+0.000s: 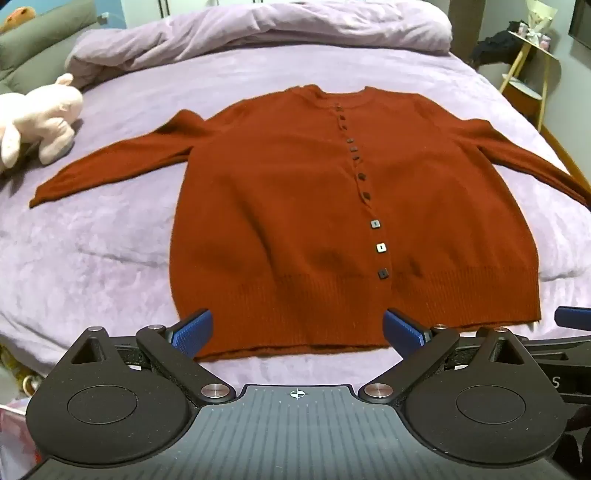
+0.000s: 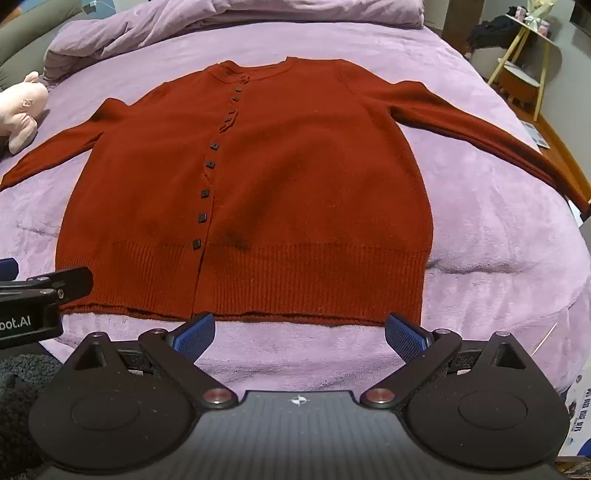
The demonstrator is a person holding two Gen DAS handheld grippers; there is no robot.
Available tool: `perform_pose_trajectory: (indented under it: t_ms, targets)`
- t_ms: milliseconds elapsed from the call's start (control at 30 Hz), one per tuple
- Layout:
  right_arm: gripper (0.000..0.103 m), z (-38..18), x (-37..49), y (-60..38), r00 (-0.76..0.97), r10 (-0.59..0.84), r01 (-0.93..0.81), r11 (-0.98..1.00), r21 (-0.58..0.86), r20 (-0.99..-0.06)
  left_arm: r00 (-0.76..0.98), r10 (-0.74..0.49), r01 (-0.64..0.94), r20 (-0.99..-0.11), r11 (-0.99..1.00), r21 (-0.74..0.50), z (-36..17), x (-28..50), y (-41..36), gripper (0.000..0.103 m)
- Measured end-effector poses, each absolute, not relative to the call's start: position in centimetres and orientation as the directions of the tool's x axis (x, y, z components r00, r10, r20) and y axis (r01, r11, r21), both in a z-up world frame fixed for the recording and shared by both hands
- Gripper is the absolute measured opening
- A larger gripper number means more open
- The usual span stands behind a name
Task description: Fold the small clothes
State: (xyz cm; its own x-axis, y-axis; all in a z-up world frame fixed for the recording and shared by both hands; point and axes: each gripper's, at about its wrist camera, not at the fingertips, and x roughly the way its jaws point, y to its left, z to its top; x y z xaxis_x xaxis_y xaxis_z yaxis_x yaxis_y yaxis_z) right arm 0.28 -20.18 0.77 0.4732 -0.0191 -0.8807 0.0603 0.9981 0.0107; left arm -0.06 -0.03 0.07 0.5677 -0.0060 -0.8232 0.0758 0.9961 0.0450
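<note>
Blue-padded left gripper and right gripper both gape wide, empty, at the rust cardigan hem; only the right view shows a box.

White lettering "oot.AI", its start cut off, marks the left gripper body left of the red cardigan; a lone "S", perhaps partial, shows on the right gripper.

We see a bed under a purple cover; on it lie a red cardigan, a pink soft toy and a bunched duvet.
</note>
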Motion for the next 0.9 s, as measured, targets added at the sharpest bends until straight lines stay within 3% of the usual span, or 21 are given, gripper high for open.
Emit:
perform_pose_trajectory:
  t_ms: [900]
  targets:
    - [0.099,0.75,0.29,-20.23,0.467,-0.027,0.063,0.998,0.002,-0.884,0.541,-0.016,0.068,-0.841,0.997,0.025,-0.02,-0.11,0.24,0.101]
